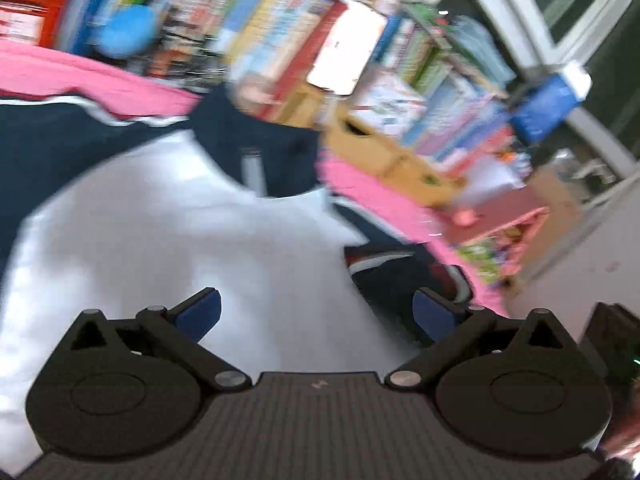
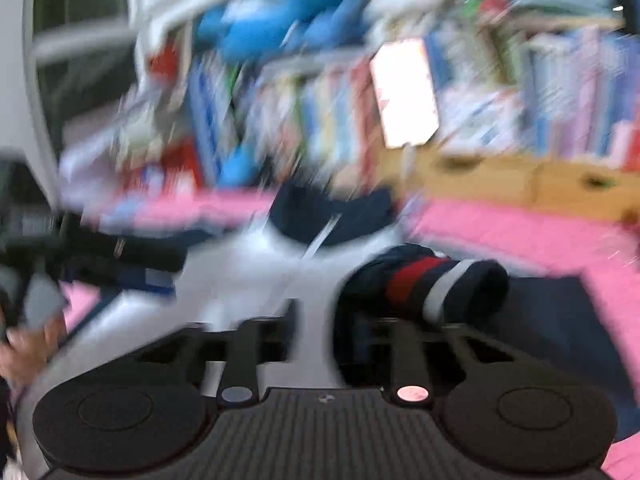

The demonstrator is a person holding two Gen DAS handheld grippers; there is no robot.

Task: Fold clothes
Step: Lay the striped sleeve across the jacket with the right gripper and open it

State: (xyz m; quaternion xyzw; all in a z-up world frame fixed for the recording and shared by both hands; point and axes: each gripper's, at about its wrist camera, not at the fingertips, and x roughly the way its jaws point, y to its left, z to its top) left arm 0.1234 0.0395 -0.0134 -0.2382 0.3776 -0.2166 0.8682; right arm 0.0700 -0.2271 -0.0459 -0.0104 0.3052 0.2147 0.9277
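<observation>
Garment: a white and navy jacket (image 1: 160, 220) lies spread flat on the pink cover (image 1: 80, 76), probably so it can be folded.
Sleeve: the striped cuff (image 2: 440, 284) is already turned in over the body.
Left gripper (image 1: 316, 312): wide open, holds nothing, above the white panel.
Right gripper (image 2: 316, 336): partly open; nothing seems held, though blur hides detail.

Motion blur smears the bookshelf (image 2: 320, 100) at twelve o'clock in both wrist views; no title is readable. The right tool (image 2: 316, 320) fingertips blur against the white-and-navy jacket (image 2: 248, 272). The left hand (image 2: 28, 344) is cut off at nine o'clock.
</observation>
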